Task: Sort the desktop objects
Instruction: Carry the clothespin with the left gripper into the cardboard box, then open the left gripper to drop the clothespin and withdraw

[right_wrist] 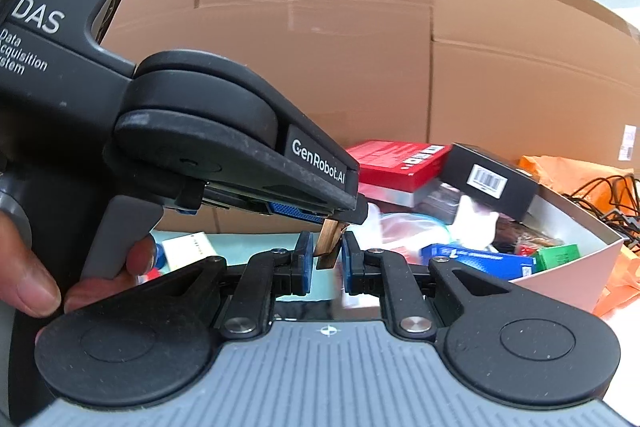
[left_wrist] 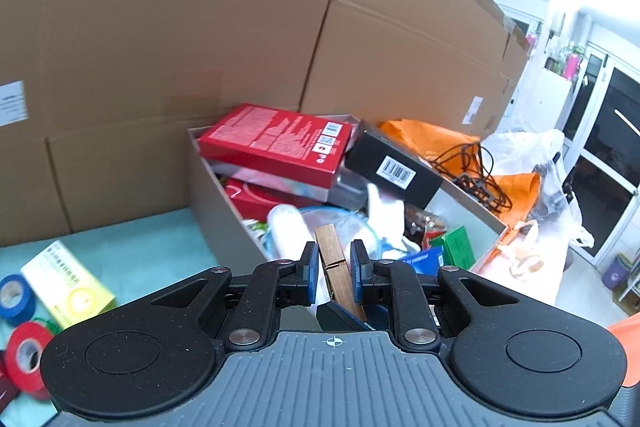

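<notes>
A: Which step are you on?

B: Carrying. My left claw (left_wrist: 334,269) pinches a wooden clothespin (left_wrist: 337,269), its pads pressed on the 2 flat sides, and it hangs above the near rim of the open grey box (left_wrist: 212,203) that is already crowded with cartons and bags.

A: And your right claw?

B: My right claw (right_wrist: 323,263) sits just under the left one. Its pads look nearly pressed together around the clothespin's lower tip, though I cannot tell whether they truly grip it.

A: Next move?

B: I judge the peg must go over the rim and be let go where there is a gap, between the red carton (left_wrist: 276,141) and the green packet (left_wrist: 458,247).

A: Pose?

B: Both claws tilt gently downward toward the box; a hand (right_wrist: 28,283) holds the left handle. 2 tape rolls (left_wrist: 24,355) lie on the teal worktop (left_wrist: 132,251).
</notes>
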`<state>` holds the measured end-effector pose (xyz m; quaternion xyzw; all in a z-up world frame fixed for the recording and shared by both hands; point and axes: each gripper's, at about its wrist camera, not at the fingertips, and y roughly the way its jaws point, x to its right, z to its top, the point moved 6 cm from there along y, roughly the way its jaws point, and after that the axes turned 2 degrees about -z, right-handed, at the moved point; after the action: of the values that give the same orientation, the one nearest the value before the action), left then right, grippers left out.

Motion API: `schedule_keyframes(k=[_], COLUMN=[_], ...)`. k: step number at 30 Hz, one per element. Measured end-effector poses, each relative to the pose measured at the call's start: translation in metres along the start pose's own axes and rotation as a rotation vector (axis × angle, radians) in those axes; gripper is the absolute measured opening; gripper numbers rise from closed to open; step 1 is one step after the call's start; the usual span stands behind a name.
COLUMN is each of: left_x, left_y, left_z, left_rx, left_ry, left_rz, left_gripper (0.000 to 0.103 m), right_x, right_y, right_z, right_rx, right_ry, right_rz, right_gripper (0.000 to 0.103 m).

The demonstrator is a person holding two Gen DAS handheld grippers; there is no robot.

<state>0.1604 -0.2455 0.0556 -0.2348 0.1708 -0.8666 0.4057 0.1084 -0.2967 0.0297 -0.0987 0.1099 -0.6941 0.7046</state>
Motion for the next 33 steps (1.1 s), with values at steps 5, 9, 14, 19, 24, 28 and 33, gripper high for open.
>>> schedule_keyframes(k=[5, 9, 14, 19, 24, 28, 33], left_x=[-0.001, -0.002, -0.006, -0.008, -0.01, -0.013, -0.018], left_y=[0.021, 0.033, 0.032, 0.012, 0.003, -0.004, -0.013], left_z=[0.008, 0.01, 0.01, 0.011, 0.004, -0.003, -0.011], left_rx=[-0.007, -0.014, 0.013, 0.115, 0.113, 0.108, 0.114], left_ry=[-0.019, -0.029, -0.044, -0.024, -0.028, -0.038, -0.034], left_rz=[-0.028, -0.048, -0.048, -0.014, -0.003, 0.014, 0.036], left_gripper=[0.012, 0.012, 0.077, 0.103, 0.103, 0.103, 0.103], right_x=[0.012, 0.02, 0.023, 0.028, 0.03, 0.027, 0.025], right_y=[0.003, 0.012, 0.013, 0.008, 0.004, 0.002, 0.001], right_z=[0.0, 0.0, -0.001, -0.003, -0.001, -0.003, -0.002], right_rx=[0.001, -0.002, 0.019, 0.037, 0.062, 0.049, 0.041], right_ry=[0.006, 0.011, 0.006, 0.005, 0.008, -0.013, -0.017], right_rz=[-0.025, -0.04, -0.071, -0.117, -0.145, -0.176, -0.161], right_gripper=[0.017, 0.017, 0.034, 0.068, 0.09, 0.101, 0.103])
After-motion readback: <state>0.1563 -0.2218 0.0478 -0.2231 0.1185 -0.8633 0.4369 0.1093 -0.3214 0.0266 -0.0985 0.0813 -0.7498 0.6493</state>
